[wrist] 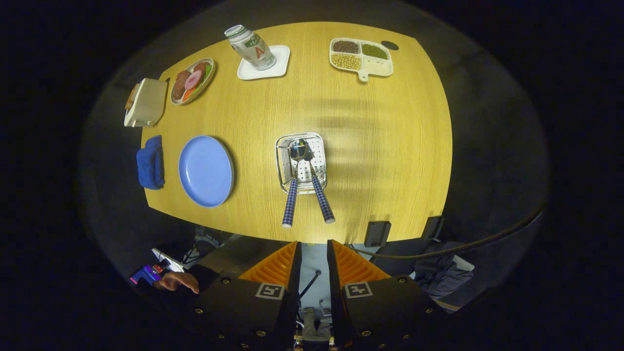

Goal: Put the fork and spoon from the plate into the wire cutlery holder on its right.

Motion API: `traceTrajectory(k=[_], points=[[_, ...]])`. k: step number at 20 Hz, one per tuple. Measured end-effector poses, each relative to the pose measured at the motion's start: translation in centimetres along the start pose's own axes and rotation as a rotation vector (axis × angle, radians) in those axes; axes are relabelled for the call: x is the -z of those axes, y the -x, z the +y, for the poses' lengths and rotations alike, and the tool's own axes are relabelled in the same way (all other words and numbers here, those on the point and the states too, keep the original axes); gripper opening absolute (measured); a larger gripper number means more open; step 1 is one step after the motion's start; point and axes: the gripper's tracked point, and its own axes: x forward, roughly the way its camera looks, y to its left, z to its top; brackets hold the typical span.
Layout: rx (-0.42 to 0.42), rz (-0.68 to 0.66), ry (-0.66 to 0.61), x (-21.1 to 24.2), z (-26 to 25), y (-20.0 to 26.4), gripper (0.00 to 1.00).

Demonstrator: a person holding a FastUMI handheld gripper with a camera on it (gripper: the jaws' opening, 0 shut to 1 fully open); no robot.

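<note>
Gripper (314,253) is pulled back off the near table edge, fingers spread a little with only a narrow gap, nothing between them. Well beyond the fingertips, almost straight ahead, stands the wire cutlery holder (301,163) on the wooden table (380,126). Spoon (294,180) and fork (317,183) are both in it, heads down inside the basket, checked handles leaning out toward the fingers and splaying apart. The blue plate (206,170) sits left of the holder, bare.

Judgement: task looks done; the step in hand is retreat. To do it well, back straight away from the table, keep clear of the two protruding handles, which lean loosely and could tip the light holder if bumped. No regrasp seems needed.

Further beyond: white bottle (251,47) tilted on a white square coaster (265,66), a large "A" readable on its label, rest too small. Divided tray (361,57) of beans and grains ahead to the right. Left side: dish of sliced food (192,80), toaster (145,102), folded blue cloth (151,162). A hand (176,281) rests low beside the left finger.
</note>
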Motion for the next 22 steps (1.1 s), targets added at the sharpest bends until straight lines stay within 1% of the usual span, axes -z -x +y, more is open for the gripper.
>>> traceTrajectory(k=[3, 6, 10, 12, 14, 16, 18, 20, 21, 22], points=[[0.044, -0.249, -0.013, -1.2, -0.4, 0.8, 0.3], [0.118, -0.516, -0.049, -2.3, -0.4, 2.7, 0.3], [0.165, -0.811, -0.095, -2.5, 1.3, 5.2, 0.3], [0.174, -0.946, -0.096, -2.1, 3.3, 7.0, 0.3], [0.225, -1.065, -0.111, -1.9, 4.1, 8.6, 0.3], [0.269, -1.212, -0.122, -1.7, 5.3, 11.1, 0.3], [0.294, -1.37, -0.08, -1.4, 7.3, 14.1, 0.3], [0.323, -1.451, -0.011, -1.2, 9.4, 15.7, 0.3], [0.342, -1.469, 0.019, -1.1, 10.2, 15.9, 0.3], [0.358, -1.491, 0.024, -1.5, 10.7, 16.3, 0.3]])
